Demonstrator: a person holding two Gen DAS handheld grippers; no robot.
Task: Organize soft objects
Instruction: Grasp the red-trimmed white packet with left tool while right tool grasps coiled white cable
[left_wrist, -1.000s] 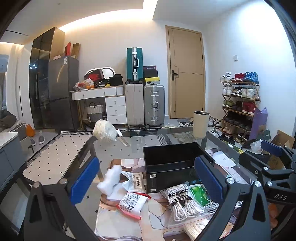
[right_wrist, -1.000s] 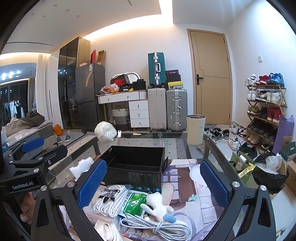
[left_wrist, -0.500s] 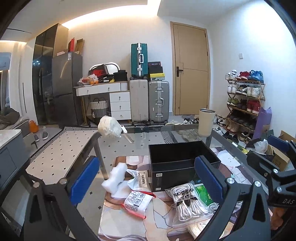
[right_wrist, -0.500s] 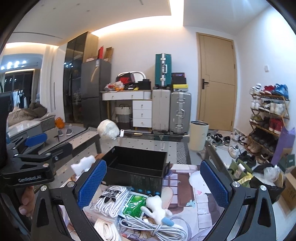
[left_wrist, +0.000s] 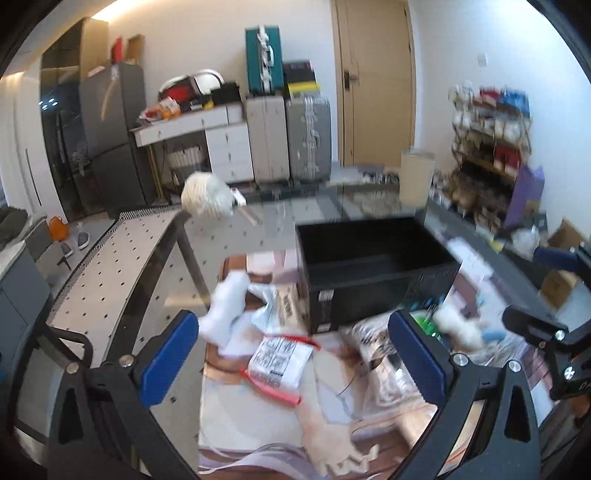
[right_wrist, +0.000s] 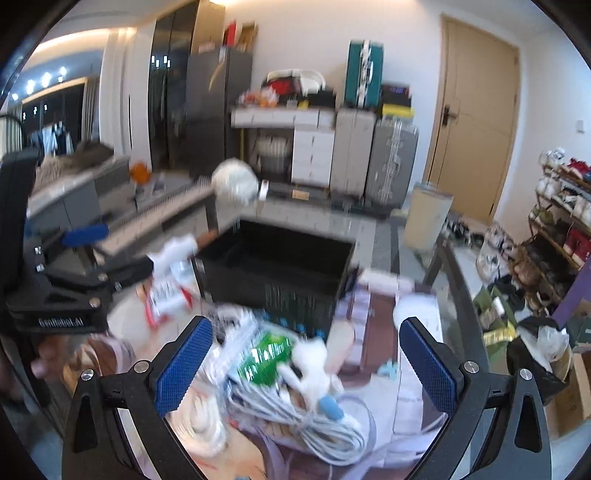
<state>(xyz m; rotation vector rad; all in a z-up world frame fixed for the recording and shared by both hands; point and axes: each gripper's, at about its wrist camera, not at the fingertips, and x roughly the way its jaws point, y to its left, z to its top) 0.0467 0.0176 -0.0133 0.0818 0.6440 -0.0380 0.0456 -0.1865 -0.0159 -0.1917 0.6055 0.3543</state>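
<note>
An empty black box (left_wrist: 373, 266) stands on the glass table; it also shows in the right wrist view (right_wrist: 280, 273). In front of it lie soft items: a white rolled cloth (left_wrist: 225, 310), a red-edged white packet (left_wrist: 279, 363), a bagged white rope bundle (left_wrist: 373, 347), a green packet (right_wrist: 264, 360), a small white plush toy (right_wrist: 314, 365) and a coiled white cable (right_wrist: 317, 428). My left gripper (left_wrist: 291, 362) is open and empty above the red-edged packet. My right gripper (right_wrist: 304, 365) is open and empty above the plush and cable.
A white bundled ball (left_wrist: 207, 199) sits at the table's far left corner. A beige cylinder bin (left_wrist: 415, 177) stands beyond the table. Suitcases (left_wrist: 288, 136), a white desk (left_wrist: 192, 122), a fridge (left_wrist: 110, 136) and a shoe rack (left_wrist: 487, 147) line the walls. A black rubbish bag (right_wrist: 535, 354) sits right.
Both grippers have tilted down and moved closer to the items in front of the box; the views are motion-blurred. Both stay open and empty.
</note>
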